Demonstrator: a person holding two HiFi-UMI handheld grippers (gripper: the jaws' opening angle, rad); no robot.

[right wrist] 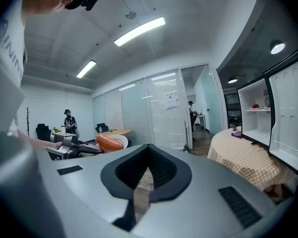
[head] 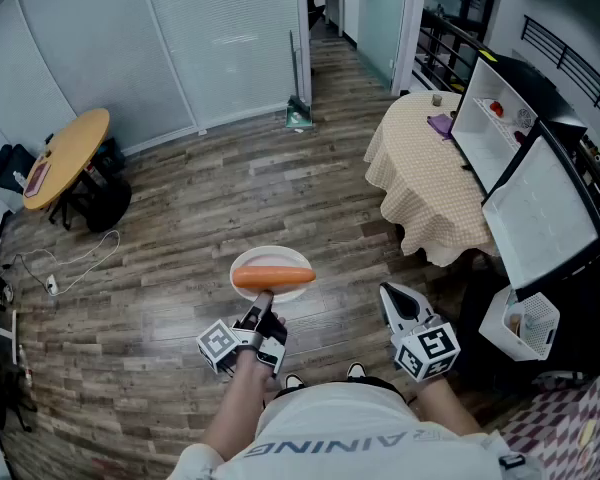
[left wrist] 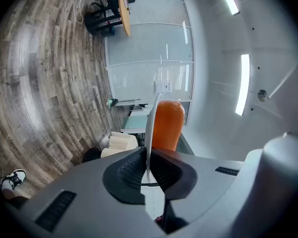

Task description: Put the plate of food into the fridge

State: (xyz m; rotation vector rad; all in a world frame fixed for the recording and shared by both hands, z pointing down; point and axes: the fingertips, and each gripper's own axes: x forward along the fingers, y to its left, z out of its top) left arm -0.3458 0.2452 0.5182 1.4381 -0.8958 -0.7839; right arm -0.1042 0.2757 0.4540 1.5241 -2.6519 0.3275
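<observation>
A white plate (head: 272, 268) carries a long orange piece of food (head: 273, 276) and hangs level above the wood floor. My left gripper (head: 264, 310) is shut on the plate's near rim; in the left gripper view the plate (left wrist: 150, 128) shows edge-on between the pads, with the food (left wrist: 168, 124) behind it. My right gripper (head: 396, 300) is shut and holds nothing, right of the plate. The right gripper view shows the plate (right wrist: 121, 141) off to its left. The white fridge (head: 495, 133) stands open at the right, its door (head: 542, 213) swung toward me.
A round table with a checked cloth (head: 425, 173) stands just left of the fridge. A white basket (head: 522, 323) sits below the fridge door. A yellow round table (head: 68, 155), dark chairs and a floor cable (head: 80, 258) are at far left. A person (right wrist: 69, 120) stands far off.
</observation>
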